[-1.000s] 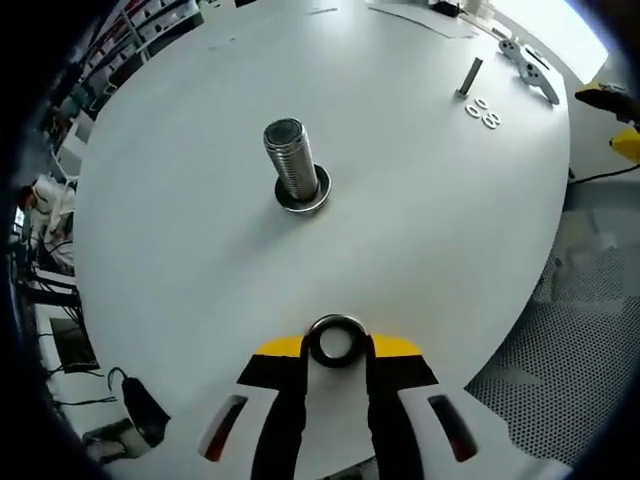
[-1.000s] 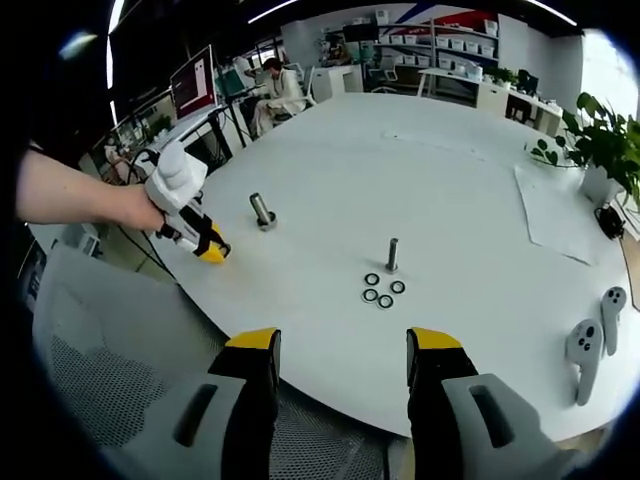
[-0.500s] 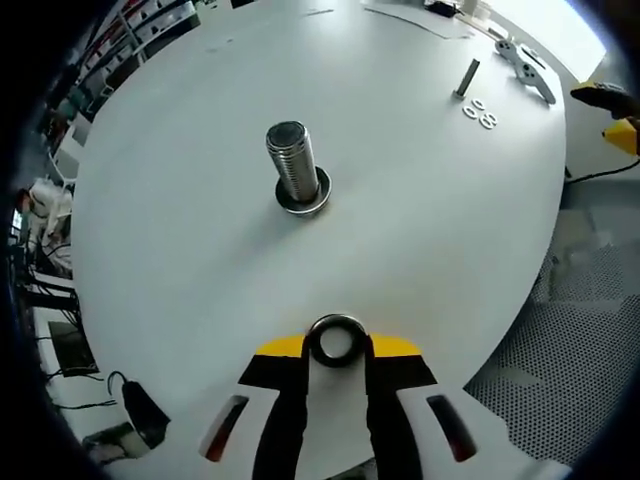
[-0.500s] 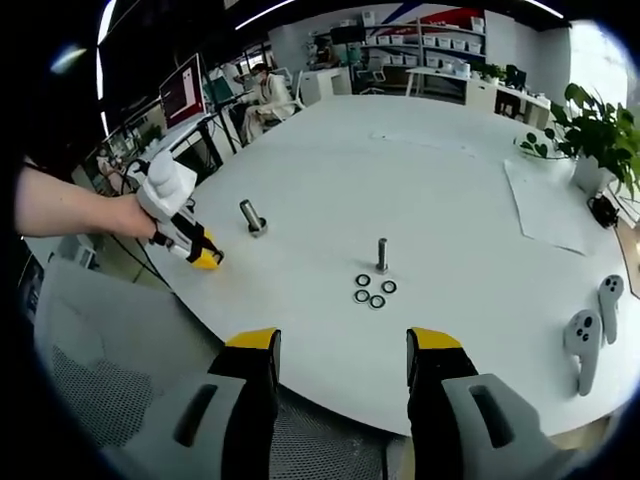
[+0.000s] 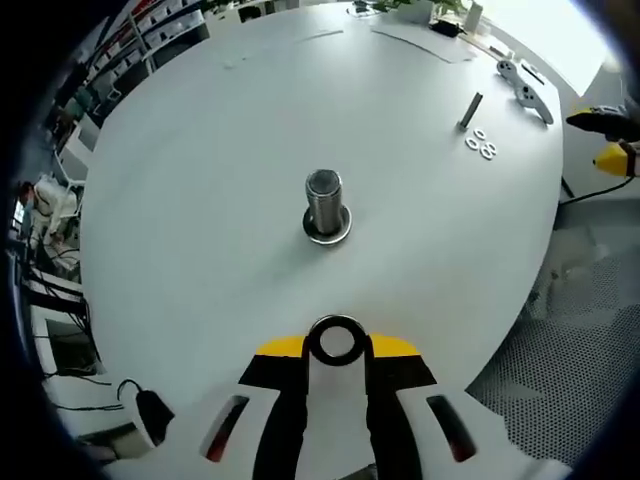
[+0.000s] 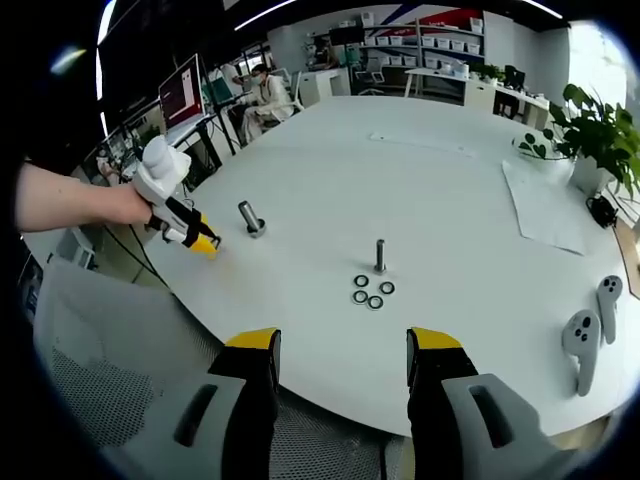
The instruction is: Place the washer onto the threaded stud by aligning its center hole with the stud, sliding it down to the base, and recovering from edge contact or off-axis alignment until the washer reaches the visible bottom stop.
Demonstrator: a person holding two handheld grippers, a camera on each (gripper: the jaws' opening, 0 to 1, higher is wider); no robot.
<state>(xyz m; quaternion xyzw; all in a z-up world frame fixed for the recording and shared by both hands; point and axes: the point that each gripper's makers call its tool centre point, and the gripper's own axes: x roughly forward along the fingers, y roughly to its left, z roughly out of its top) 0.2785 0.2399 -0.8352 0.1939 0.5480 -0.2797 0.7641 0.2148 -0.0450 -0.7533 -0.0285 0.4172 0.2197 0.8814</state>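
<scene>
Left gripper [image 5: 337, 345] has its yellow-tipped jaws pinched in close on a washer [image 5: 336, 339], holding it flat between the tips. From the right gripper view you can see that left gripper out on the left, gripped by a hand [image 6: 128, 205] with a bare forearm [image 6: 50, 198] reaching in. Right gripper [image 6: 343, 352] just hangs with jaws spread wide, nothing between them
</scene>
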